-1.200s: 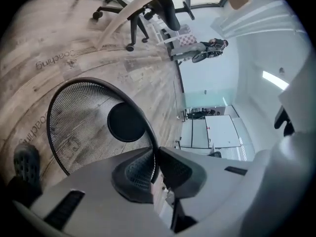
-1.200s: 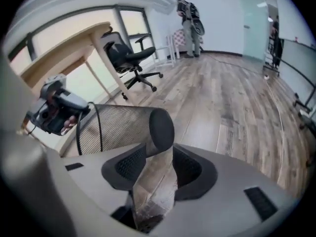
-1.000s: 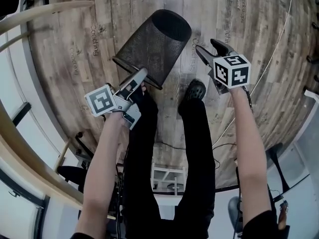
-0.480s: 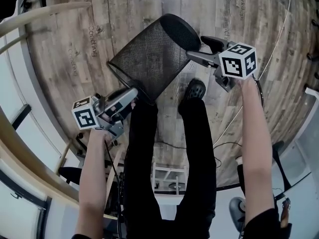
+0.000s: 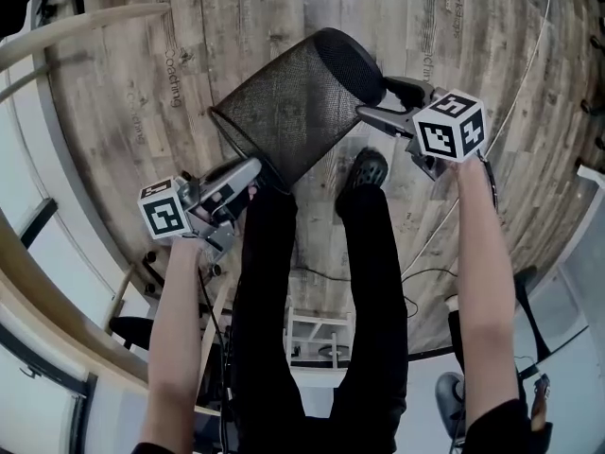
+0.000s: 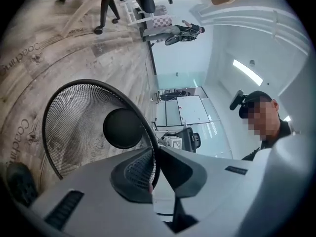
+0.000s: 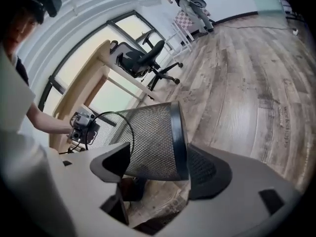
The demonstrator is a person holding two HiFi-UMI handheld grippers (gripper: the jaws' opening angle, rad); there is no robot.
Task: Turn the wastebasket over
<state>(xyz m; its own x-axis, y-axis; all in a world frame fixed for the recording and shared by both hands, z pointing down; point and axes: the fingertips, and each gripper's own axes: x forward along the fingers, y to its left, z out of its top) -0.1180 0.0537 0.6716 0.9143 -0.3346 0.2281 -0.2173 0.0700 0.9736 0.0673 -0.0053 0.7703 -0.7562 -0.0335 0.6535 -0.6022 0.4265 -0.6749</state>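
Floor: worn wood planks, running under everything.
Person's legs: 2 legs in black trousers, standing on the near side of the basket.
Wastebasket: black wire mesh, held clear of the floor and tipped almost onto its side. The open mouth faces near and left, and the solid dark base faces far and right.
Left claw: clenched on the wastebasket's rim at the near-left edge of the mouth, 1 jaw inside the mesh and 1 outside.
Right claw: released, its jaws spread as wide as they go. The edge of the basket's base sits between them, with 1 jaw along the mesh wall and 1 behind the flat bottom. I see no squeeze on it.
Marker cubes: 1 on each claw, the left low at the near left and the right beside the base.
Shoe: dark, on the floor just below the basket's base end.
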